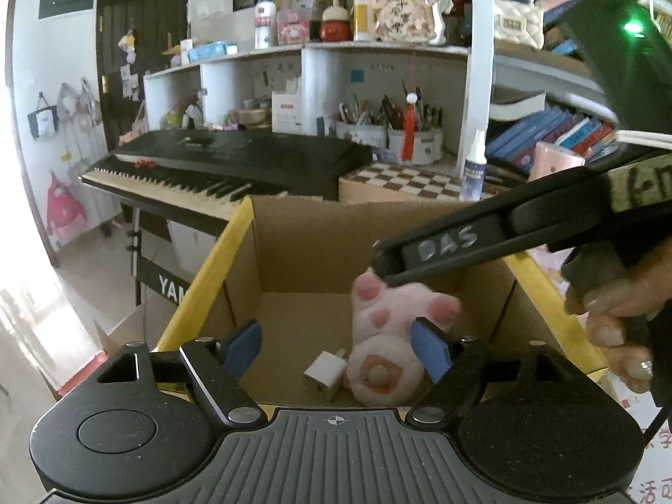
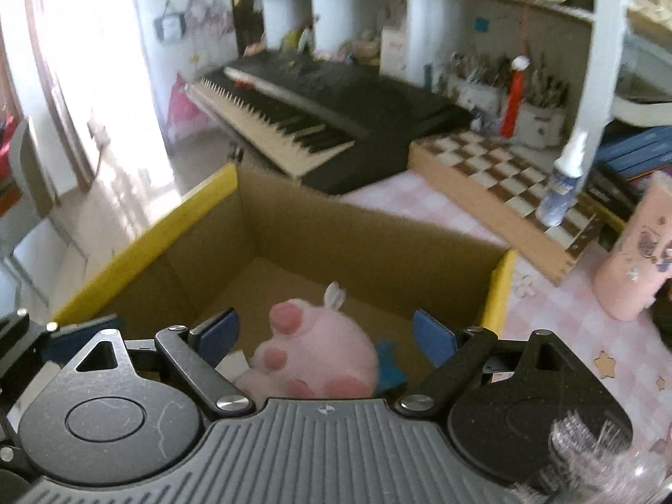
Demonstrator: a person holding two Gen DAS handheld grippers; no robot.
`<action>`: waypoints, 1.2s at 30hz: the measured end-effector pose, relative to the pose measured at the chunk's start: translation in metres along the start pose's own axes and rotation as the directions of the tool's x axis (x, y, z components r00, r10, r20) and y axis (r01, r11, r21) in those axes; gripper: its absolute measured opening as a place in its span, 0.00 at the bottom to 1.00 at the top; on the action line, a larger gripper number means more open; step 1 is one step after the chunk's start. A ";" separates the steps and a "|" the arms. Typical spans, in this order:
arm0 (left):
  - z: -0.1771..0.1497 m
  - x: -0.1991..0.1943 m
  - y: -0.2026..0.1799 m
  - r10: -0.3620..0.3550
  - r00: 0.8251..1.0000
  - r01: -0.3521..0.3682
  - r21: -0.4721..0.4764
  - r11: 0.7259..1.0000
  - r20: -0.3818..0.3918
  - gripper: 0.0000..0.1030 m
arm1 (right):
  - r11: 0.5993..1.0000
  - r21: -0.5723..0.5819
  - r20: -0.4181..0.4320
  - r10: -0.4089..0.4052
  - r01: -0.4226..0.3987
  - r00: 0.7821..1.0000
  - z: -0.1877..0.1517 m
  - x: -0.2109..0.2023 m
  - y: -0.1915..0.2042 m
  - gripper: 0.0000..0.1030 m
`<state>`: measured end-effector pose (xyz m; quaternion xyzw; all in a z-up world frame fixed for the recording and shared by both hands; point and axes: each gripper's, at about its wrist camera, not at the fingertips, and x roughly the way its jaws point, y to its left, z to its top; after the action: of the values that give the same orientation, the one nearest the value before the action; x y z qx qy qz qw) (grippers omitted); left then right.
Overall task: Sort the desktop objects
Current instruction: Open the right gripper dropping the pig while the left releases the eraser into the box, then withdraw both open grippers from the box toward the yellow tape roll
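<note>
A pink plush toy (image 1: 384,348) lies inside a cardboard box (image 1: 302,248) with yellow rims, next to a white charger plug (image 1: 324,374). My left gripper (image 1: 336,346) is open above the box's near rim, empty. My right gripper (image 2: 325,336) is open over the box, its blue pads apart, with the plush toy (image 2: 315,350) below and between them, not gripped. The right gripper's fingers (image 1: 424,252) also show in the left wrist view, just above the toy. A white plug corner (image 2: 233,363) and a blue thing (image 2: 390,363) lie by the toy.
A black keyboard piano (image 1: 235,168) stands behind the box. A chessboard (image 2: 504,176), a small bottle (image 2: 563,180) and a pink cup (image 2: 634,260) sit on the pink checked tablecloth (image 2: 558,315) to the right. Shelves with pen pots (image 1: 390,134) and books (image 1: 546,134) are behind.
</note>
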<state>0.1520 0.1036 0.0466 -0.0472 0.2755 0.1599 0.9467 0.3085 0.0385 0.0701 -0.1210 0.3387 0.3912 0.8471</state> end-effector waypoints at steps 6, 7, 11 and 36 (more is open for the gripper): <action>0.000 -0.020 0.009 -0.008 0.998 0.010 -0.026 1.000 0.070 0.82 | 0.996 0.049 0.133 -0.075 0.069 0.988 -0.006 -0.046 0.001 0.87; -0.001 -0.023 0.011 -0.008 0.997 0.010 -0.028 1.000 0.080 0.82 | 0.995 0.060 0.151 -0.089 0.080 0.985 -0.009 -0.053 0.002 0.87; -0.003 -0.034 0.021 -0.009 0.995 0.014 -0.052 0.999 0.099 0.84 | 0.984 0.113 0.199 -0.156 0.136 0.968 -0.024 -0.078 0.006 0.87; -0.064 -0.110 0.060 -0.046 0.995 0.050 -0.041 0.998 0.084 0.85 | 0.878 0.328 0.166 -0.418 0.350 0.893 -0.157 -0.160 0.085 0.87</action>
<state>0.0121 0.1182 0.0522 -0.0675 0.2311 0.1448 0.9597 0.0955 -0.0714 0.0661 -0.0145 0.2598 0.1718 0.9501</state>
